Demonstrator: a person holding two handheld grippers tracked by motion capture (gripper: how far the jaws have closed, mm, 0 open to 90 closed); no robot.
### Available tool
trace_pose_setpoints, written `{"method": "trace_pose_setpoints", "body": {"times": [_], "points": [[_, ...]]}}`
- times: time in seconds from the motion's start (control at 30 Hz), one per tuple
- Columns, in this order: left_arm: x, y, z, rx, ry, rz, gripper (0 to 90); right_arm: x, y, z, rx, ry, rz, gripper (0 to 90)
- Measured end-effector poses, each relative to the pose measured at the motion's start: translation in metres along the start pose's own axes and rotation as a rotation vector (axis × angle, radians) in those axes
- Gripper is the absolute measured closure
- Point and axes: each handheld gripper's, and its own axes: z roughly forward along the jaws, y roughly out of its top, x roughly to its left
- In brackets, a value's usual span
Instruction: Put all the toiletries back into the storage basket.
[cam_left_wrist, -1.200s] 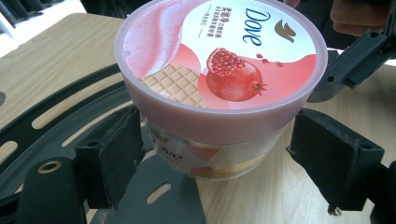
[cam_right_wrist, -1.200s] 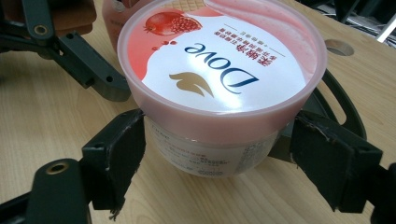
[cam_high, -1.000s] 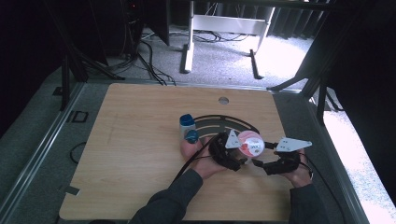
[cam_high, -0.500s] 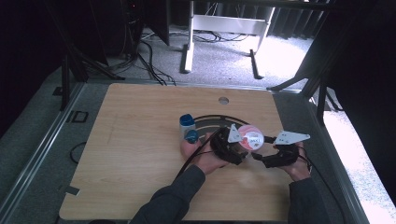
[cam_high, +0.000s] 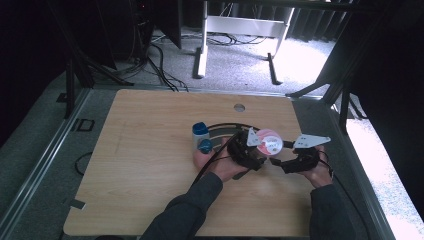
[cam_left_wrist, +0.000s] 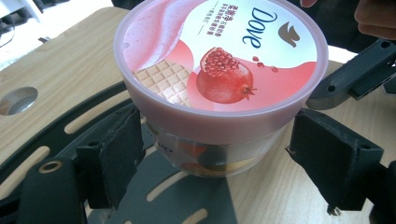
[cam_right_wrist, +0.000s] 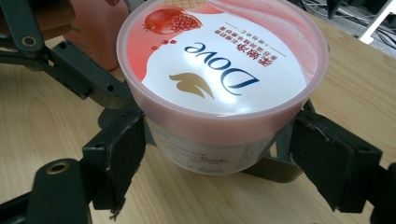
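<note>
Dove tub is bracketed from both sides on the table; left claw and right claw are held apart, neither clamped, seemingly so it can be steadied.

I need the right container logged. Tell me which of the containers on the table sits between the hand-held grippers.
The pink-lidded Dove tub, flanked by both grippers' jaws. The blue-capped bottle stands apart, to its left by the person's left hand.

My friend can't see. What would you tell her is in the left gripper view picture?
A round pink-lidded plastic tub with a pomegranate picture and the word Dove sits between the left gripper's two black jaws, which stand open on either side of it. Below lie a light wooden table and a black slotted plate.
</note>
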Motion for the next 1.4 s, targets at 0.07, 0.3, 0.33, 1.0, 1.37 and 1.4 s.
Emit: {"method": "trace_pose_setpoints", "body": {"times": [0.07, 0.3, 0.33, 1.0, 1.37, 1.4], "points": [[0.002, 0.001, 0.001, -0.004, 0.002, -0.009, 17.8, -0.002, 0.001, 0.001, -0.004, -0.003, 0.001, 18.7], [0.006, 0.005, 0.004, 0.006, 0.022, -0.012, 18.6, -0.009, 0.003, 0.004, -0.002, 0.0, 0.014, 19.0], [0.006, 0.006, 0.005, 0.007, 0.029, -0.008, 18.6, -0.011, 0.004, 0.004, -0.003, 0.002, 0.02, 19.2], [0.016, 0.007, 0.031, 0.026, 0.09, -0.018, 18.7, -0.033, 0.005, 0.022, 0.062, -0.019, 0.043, 19.6], [0.028, 0.008, 0.038, 0.02, 0.105, -0.054, 18.7, -0.045, 0.011, 0.032, 0.081, -0.016, 0.056, 20.3], [0.029, 0.008, 0.039, 0.021, 0.108, -0.053, 18.8, -0.046, 0.011, 0.033, 0.08, -0.015, 0.06, 21.5]]}}
